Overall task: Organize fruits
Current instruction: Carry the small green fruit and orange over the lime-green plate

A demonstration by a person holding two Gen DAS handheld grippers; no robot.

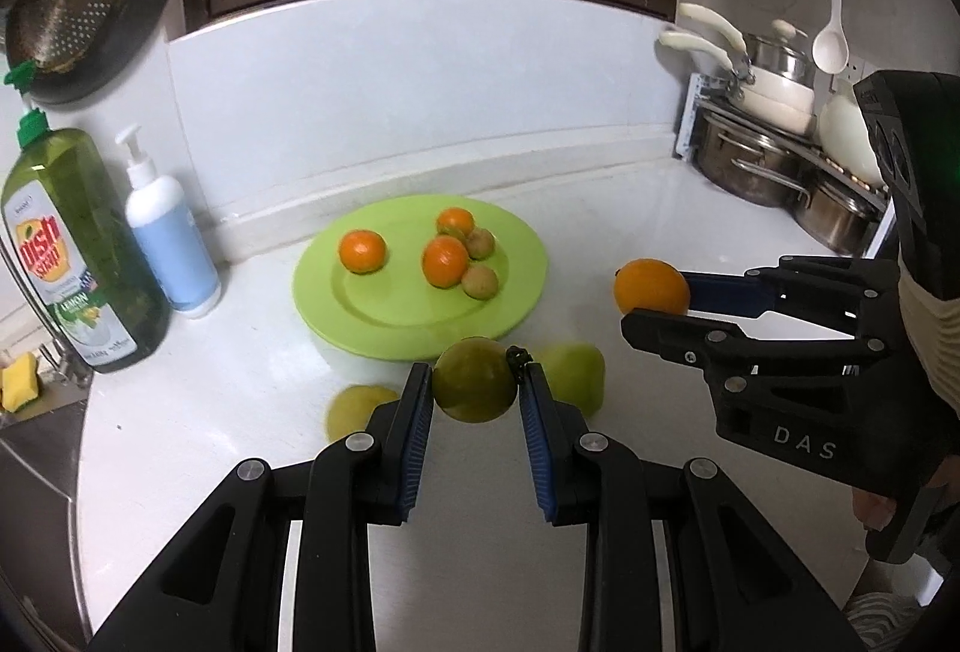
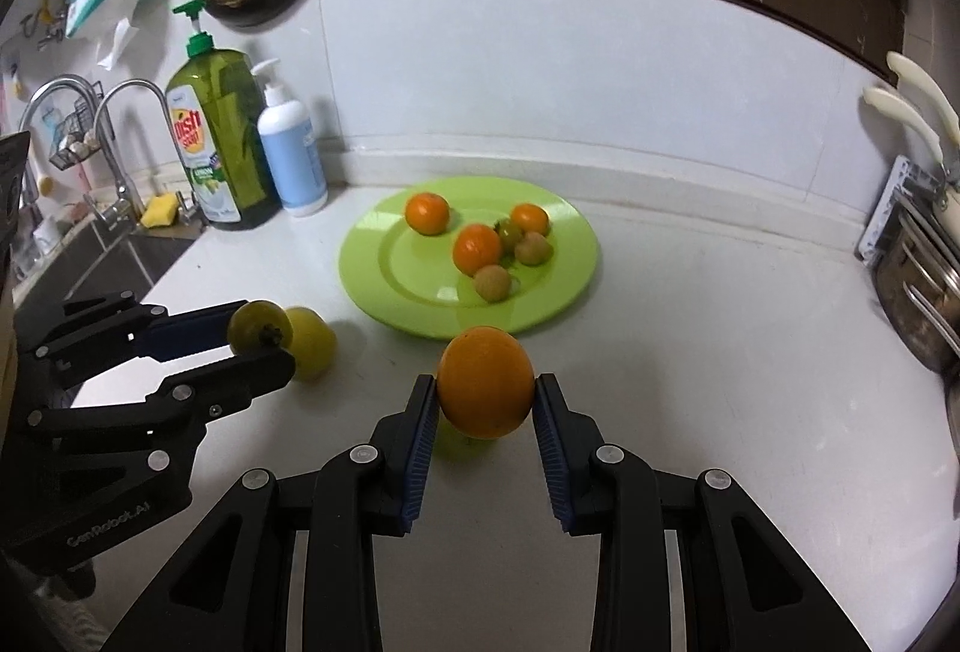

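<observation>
We have our left gripper (image 1: 475,389) pinching a dull green round fruit (image 1: 474,379) between its blue pads, held just off the white counter (image 1: 240,412) short of the plate's near rim. Our right gripper (image 2: 485,393) pinches a large orange (image 2: 485,382), also in front of that rim. Two yellow-green fruits lie on the counter beside the left gripper, one left of it (image 1: 354,409), one right of it (image 1: 573,376). Beyond them the green plate (image 2: 372,262) carries three small oranges (image 2: 477,247) and a few small brownish fruits (image 2: 493,283). Toward the counter's back left corner stand a dish soap bottle (image 2: 219,142) and a white pump bottle (image 2: 291,154).
</observation>
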